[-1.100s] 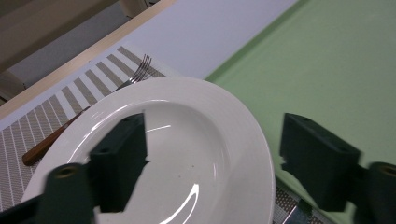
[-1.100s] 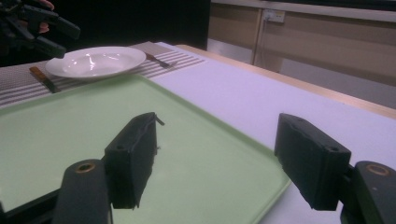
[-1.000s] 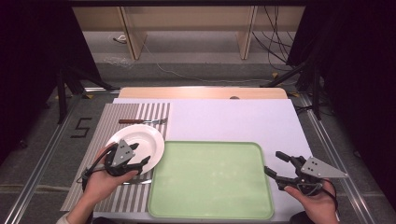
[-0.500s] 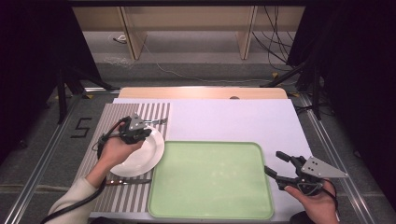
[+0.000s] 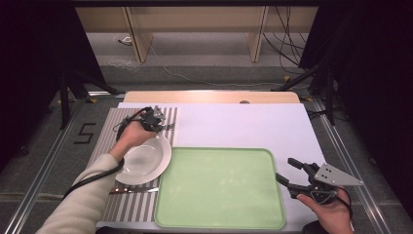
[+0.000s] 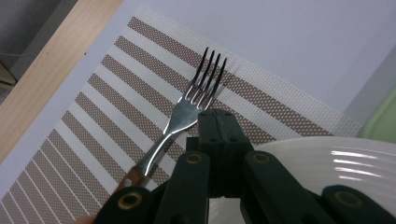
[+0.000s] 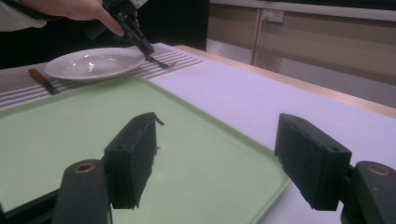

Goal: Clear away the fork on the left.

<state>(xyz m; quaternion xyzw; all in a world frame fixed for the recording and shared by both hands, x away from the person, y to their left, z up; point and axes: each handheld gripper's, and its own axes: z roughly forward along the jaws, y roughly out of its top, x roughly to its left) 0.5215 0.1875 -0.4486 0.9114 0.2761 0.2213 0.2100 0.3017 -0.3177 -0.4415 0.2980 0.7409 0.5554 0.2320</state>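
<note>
Here the left gripper (image 6: pixel 218 122), jaws pressed together, hovers beside the wooden-handled steel fork (image 6: pixel 187 109); tines point ahead; the right gripper (image 5: pixel 291 172), spread, sits well apart.

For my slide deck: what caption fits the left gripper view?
Left tool, jaws together, beside a fork lying on the striped placemat.

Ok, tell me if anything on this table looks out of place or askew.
Little stands out. The fork lies beyond the white plate on the striped placemat rather than beside it, slanting across the stripes. The green tray sits square and bare; nothing is spilled or broken.
</note>
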